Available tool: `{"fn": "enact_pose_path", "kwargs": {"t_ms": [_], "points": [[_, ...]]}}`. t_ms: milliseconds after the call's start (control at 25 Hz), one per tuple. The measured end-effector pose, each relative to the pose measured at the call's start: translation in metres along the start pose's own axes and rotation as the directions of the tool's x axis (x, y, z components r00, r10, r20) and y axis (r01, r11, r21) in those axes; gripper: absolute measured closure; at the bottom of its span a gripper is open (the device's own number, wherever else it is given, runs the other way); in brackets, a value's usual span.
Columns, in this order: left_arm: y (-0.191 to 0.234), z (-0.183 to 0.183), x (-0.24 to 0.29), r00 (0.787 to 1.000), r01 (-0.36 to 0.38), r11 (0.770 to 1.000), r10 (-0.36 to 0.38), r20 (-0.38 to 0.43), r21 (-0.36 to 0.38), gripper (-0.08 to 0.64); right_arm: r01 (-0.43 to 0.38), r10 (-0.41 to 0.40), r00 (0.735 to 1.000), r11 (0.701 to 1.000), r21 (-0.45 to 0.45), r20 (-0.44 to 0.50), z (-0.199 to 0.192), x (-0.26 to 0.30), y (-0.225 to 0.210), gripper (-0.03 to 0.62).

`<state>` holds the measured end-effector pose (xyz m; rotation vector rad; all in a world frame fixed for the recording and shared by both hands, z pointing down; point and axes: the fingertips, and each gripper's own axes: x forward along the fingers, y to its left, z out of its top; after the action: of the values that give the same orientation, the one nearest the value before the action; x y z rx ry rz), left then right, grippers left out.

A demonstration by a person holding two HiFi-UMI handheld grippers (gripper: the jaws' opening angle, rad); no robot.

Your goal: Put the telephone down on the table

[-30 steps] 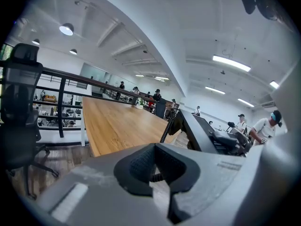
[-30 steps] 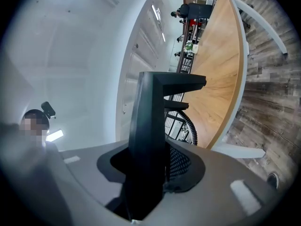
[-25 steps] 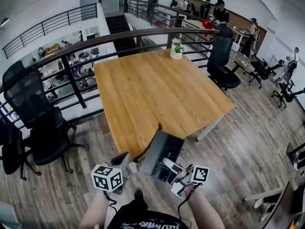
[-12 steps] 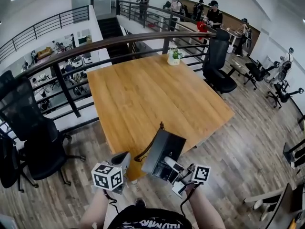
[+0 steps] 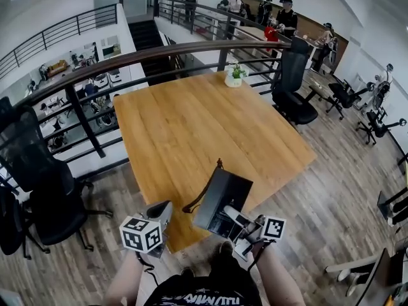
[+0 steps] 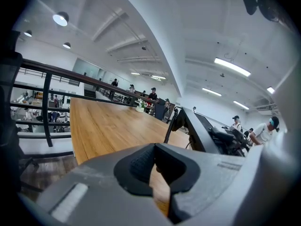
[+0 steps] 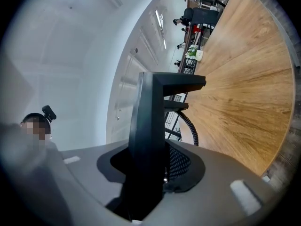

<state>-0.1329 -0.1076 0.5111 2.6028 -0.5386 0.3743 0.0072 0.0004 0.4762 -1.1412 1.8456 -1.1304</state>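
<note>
Black plastic fills the right gripper [image 7: 151, 166]: its jaws stand partway closed and clamp one thin edge of the telephone [image 7: 150, 107], which juts up and forward out of them with the textured pads pressed against both faces. The left gripper [image 6: 159, 175] carries nothing. Its jaws leave only a narrow gap, and bare wood shows through it. In the head view the telephone hangs tilted in the air over the near edge of the table [image 5: 191, 120], its base not on the wood. Its coiled cord [image 5: 199, 199] trails loose along its left side.

To set it down well, I judge the telephone should go further in over the table, so the whole base lands on wood and not half over the edge. Turn it until the underside faces down, lower it until the base sits flat, and only then loosen the jaws. The grip is on one edge, so the far end may sag or swing, and the empty left gripper could steady it. Watch that the cord does not get trapped under the base or catch on the table's rim.
</note>
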Motion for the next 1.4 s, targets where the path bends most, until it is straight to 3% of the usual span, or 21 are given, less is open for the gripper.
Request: {"fn": "enact_pose_path", "kwargs": {"t_ms": [320, 600, 960, 1400], "points": [[0.019, 0.018, 0.034, 0.997, -0.079, 0.997, 0.079, 0.015, -0.017, 0.557, -0.042, 0.043, 0.997, 0.999, 0.009, -0.062, 0.059, 0.025, -0.030, 0.433], [0.041, 0.059, 0.083, 0.978, -0.196, 0.979, 0.199, 0.060, -0.057, 0.557, -0.091, 0.089, 0.976, 0.996, 0.002, -0.199, 0.141, 0.061, -0.067, 0.433], [0.068, 0.099, 0.143, 0.938, -0.329, 0.938, 0.338, 0.077, -0.111, 0.557, -0.155, 0.151, 0.919, 0.988, 0.020, -0.365, 0.228, 0.131, -0.116, 0.433], [0.094, 0.144, 0.224, 0.913, -0.395, 0.913, 0.403, 0.071, -0.103, 0.557, -0.191, 0.185, 0.831, 0.981, 0.044, -0.525, 0.292, 0.202, -0.167, 0.433]]}}
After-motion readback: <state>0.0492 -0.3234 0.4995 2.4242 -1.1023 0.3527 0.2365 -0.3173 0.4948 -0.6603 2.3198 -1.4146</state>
